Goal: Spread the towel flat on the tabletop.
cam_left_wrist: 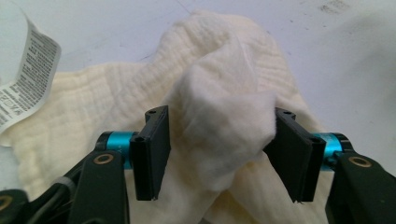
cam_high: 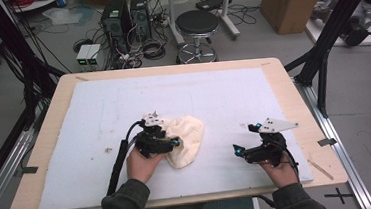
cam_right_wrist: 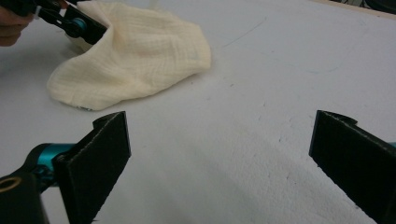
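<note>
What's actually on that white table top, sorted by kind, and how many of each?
Cream cloth: 1, with a printed label
Hand-held grippers: 2, left gripper around a fold of the cloth, right gripper open over the white mat
Total: 3

Left tongs (cam_high: 175, 141), gripped in the left hand (cam_high: 143, 163), pinch partly closed; right tongs (cam_high: 237, 149) hang wide open, well apart.

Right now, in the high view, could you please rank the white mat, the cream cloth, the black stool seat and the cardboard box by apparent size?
1. White mat
2. Cardboard box, cut off by the frame
3. Cream cloth
4. Black stool seat, close to the cloth; farther away, so uncertain
</note>
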The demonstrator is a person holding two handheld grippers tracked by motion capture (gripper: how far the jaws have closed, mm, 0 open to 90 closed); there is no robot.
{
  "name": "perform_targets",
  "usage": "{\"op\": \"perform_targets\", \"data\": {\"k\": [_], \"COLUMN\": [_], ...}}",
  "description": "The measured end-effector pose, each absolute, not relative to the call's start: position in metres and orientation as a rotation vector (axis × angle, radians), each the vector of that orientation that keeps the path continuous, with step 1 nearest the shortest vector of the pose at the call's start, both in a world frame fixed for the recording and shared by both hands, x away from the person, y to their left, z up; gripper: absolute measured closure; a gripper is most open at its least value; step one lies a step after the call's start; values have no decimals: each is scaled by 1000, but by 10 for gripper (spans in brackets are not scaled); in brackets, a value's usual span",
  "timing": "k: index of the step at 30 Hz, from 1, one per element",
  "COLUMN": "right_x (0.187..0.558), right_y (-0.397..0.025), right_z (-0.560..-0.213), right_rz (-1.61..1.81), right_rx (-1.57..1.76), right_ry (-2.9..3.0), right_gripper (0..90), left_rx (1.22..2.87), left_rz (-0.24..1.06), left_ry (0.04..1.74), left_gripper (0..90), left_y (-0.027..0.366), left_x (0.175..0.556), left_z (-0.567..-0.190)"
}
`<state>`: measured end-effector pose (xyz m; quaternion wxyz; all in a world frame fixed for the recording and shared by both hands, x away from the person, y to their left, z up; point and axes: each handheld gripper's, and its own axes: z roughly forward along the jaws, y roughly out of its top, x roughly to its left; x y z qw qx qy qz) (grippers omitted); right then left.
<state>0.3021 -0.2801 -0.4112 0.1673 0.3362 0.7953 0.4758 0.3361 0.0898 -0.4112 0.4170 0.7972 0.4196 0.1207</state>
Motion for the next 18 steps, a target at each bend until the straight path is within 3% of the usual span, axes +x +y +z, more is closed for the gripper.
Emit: {"op": "perform_targets", "data": {"k": [18], "right_x": [304], "right_y": [-258], "right_z": [-399], "right_rz": [1351], "right_rx": [880], "right_ry": [2325], "right_gripper": [50], "left_rx": [1964], "left_rz": [322], "left_ry": [994], "left_gripper": [357], "left_y": [143], "left_x": [308], "left_z": [-401]}}
